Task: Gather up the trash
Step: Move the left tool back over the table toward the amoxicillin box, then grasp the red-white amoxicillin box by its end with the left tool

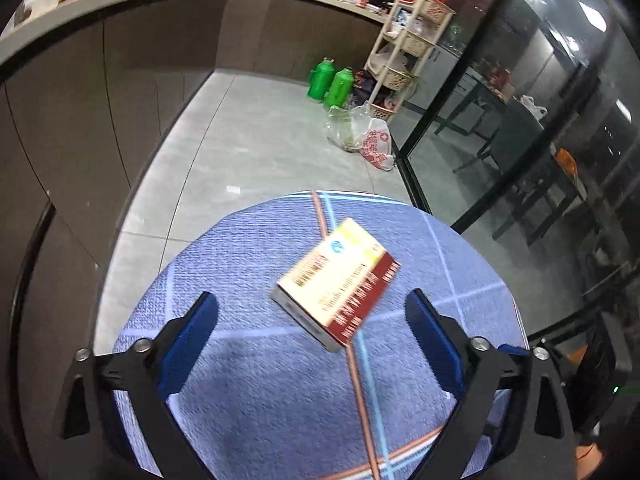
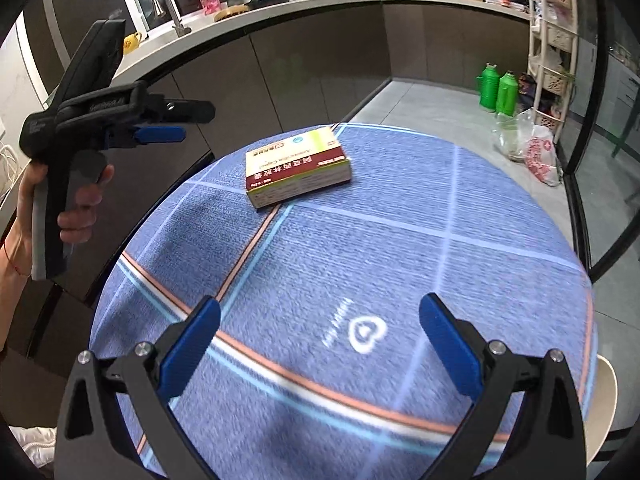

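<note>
Here both the left hand-held gripper and right hand-held gripper gape wide, empty, above the box.

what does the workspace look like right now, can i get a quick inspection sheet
surface: round table under a blue checked cloth, otherwise bare
job's things: one medicine box lying flat near the far edge of the table, untouched
clutter: plastic bags and two green flasks on the floor beside a cream rack
grippers: left gripper open, above the table with the box ahead of its fingers; right gripper open, empty, nearer the table's front
cables: nothing seen
surroundings: kitchen counter crowded with pots and appliances, glass partition on the right
</note>
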The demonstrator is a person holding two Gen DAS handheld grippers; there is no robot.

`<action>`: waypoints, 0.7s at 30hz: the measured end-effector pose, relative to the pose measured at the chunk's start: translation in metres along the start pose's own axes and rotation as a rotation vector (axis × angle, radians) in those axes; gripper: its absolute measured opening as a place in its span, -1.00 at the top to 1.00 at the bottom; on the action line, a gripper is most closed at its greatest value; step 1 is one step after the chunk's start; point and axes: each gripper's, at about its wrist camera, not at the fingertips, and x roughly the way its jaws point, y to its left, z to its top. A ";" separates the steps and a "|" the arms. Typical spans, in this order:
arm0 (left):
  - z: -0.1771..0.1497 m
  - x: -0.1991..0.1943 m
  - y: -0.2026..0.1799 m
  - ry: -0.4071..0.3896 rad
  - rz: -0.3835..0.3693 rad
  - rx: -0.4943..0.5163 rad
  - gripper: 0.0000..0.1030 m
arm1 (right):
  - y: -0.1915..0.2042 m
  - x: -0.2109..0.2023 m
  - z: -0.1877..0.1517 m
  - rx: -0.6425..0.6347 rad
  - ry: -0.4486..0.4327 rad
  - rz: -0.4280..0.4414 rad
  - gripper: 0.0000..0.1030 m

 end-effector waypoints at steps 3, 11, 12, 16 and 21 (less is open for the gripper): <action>0.008 0.016 0.014 0.036 -0.002 -0.010 -0.50 | 0.003 0.019 0.008 0.001 0.016 0.011 -0.94; 0.029 0.064 0.023 0.126 -0.094 -0.038 -0.28 | 0.014 0.069 0.029 -0.030 0.052 0.028 -0.93; 0.032 0.070 0.023 0.138 -0.106 -0.036 -0.27 | 0.016 0.075 0.033 -0.036 0.055 0.030 -0.93; 0.037 0.091 0.026 0.186 -0.145 -0.049 -0.11 | 0.026 0.092 0.047 -0.048 0.059 0.045 -0.93; 0.039 0.105 0.034 0.218 -0.172 -0.088 0.06 | 0.037 0.114 0.060 -0.069 0.072 0.058 -0.93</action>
